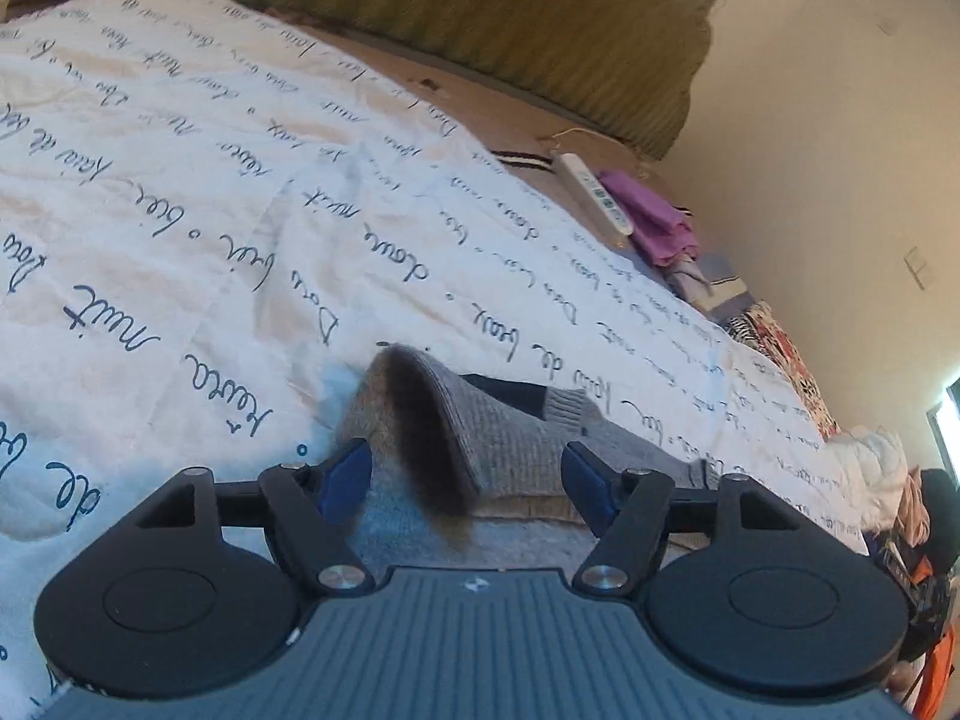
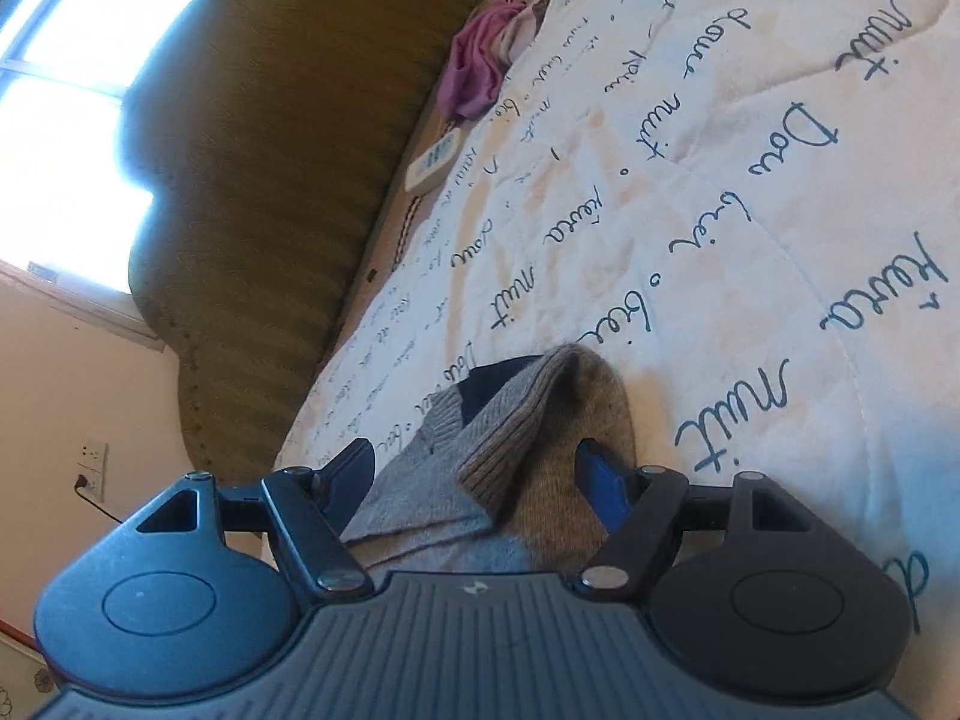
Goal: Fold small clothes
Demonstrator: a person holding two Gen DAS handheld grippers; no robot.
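A small grey knit sweater (image 1: pixel 510 438) with a dark navy patch lies on a white quilt printed with blue script (image 1: pixel 180 192). Its ribbed hem edge stands up in a hump between the fingers of my left gripper (image 1: pixel 465 471), whose jaws are wide apart around the fabric. In the right wrist view the same grey sweater (image 2: pixel 480 456) bulges up between the fingers of my right gripper (image 2: pixel 480 474), also wide apart. The blue pads (image 2: pixel 603 489) flank the cloth without pinching it. The lower part of the sweater is hidden under both gripper bodies.
An olive cushioned headboard (image 1: pixel 480 18) runs along the bed's far side. A white remote (image 1: pixel 594 195) and a purple garment (image 1: pixel 651 219) lie at the quilt's edge, with more clothes (image 1: pixel 774 348) beyond. A window (image 2: pixel 66 114) and a wall socket (image 2: pixel 90 462) are on the wall.
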